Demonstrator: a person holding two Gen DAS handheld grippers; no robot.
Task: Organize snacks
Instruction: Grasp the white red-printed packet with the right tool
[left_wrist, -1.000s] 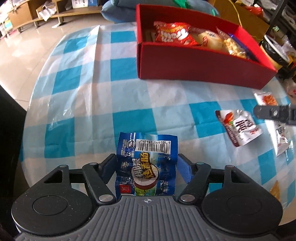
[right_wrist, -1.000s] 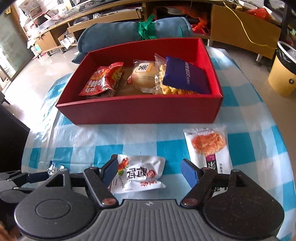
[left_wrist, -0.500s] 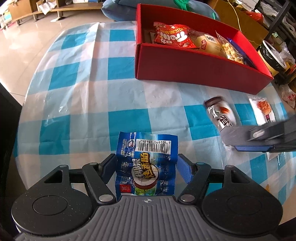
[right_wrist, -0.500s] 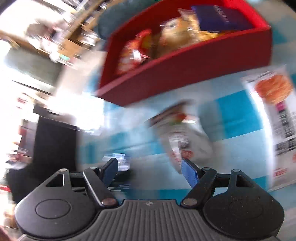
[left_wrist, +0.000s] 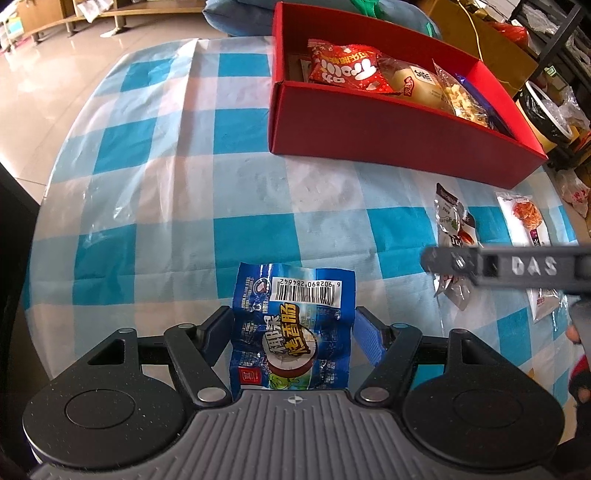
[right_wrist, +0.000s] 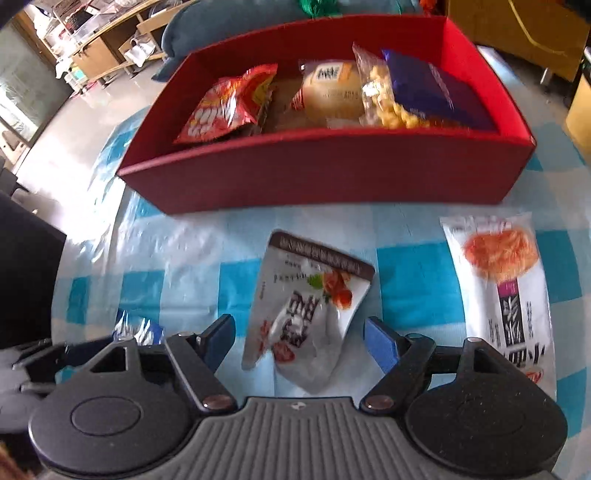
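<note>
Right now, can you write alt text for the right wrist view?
The right gripper, jaws opening, straddles a white snack pouch on a blue checked tablecloth. Behind stands a red box of snacks; another white packet lies to the right.

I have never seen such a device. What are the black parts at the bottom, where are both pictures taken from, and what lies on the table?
There is no robot: a person holds a two-finger tool in each hand. Each picture comes from a camera on one tool, looking along its fingers. The left tool grips a blue packet. The right tool is opening its jaws around a white pouch on the cloth, not touching it. A long packet lies beside it. Behind stands a red box of snacks.
</note>
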